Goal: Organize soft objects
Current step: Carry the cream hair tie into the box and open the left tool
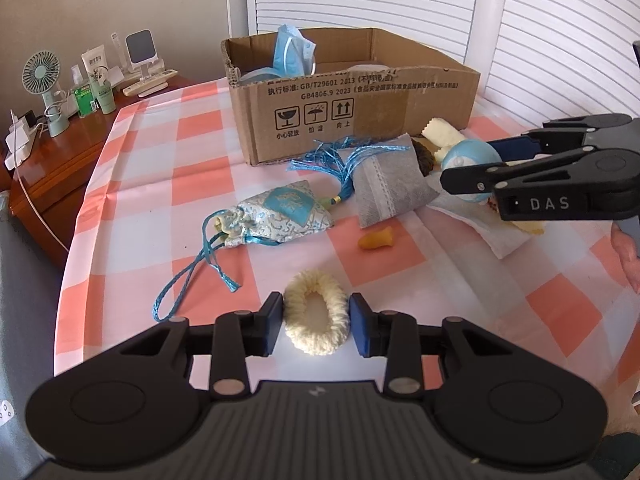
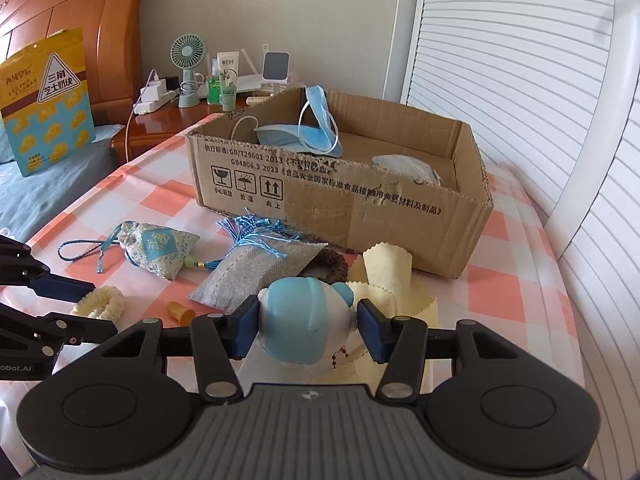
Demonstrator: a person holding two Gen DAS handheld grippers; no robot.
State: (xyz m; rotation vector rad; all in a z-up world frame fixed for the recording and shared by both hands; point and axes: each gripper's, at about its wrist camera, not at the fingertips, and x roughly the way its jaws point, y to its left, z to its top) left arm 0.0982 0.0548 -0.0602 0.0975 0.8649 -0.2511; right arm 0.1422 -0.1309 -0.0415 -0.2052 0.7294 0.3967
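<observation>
Scrunchie [image 1: 316, 318] pinched in left gripper [image 1: 316, 320]; right gripper [image 2: 308, 322] seemingly clamps the blue toy [image 2: 306, 320]. Next, carry both to the far cardboard box [image 2: 360, 208].

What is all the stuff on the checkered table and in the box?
cardboard box: one, brown, back of the table
face masks: a few, blue, inside the box
drawstring pouch: one, silver and blue, left of the grey sachet
grey sachet: one, grey with a blue tassel, in front of the box
earplug: one, orange, middle of the table
fluffy hair tie: one, cream, between the left pads
round toy: one, blue and white, between the right pads
cloth: one, pale yellow, beside the toy
left hand-held gripper: black, shut on the hair tie
right hand-held gripper: black, around the toy
</observation>
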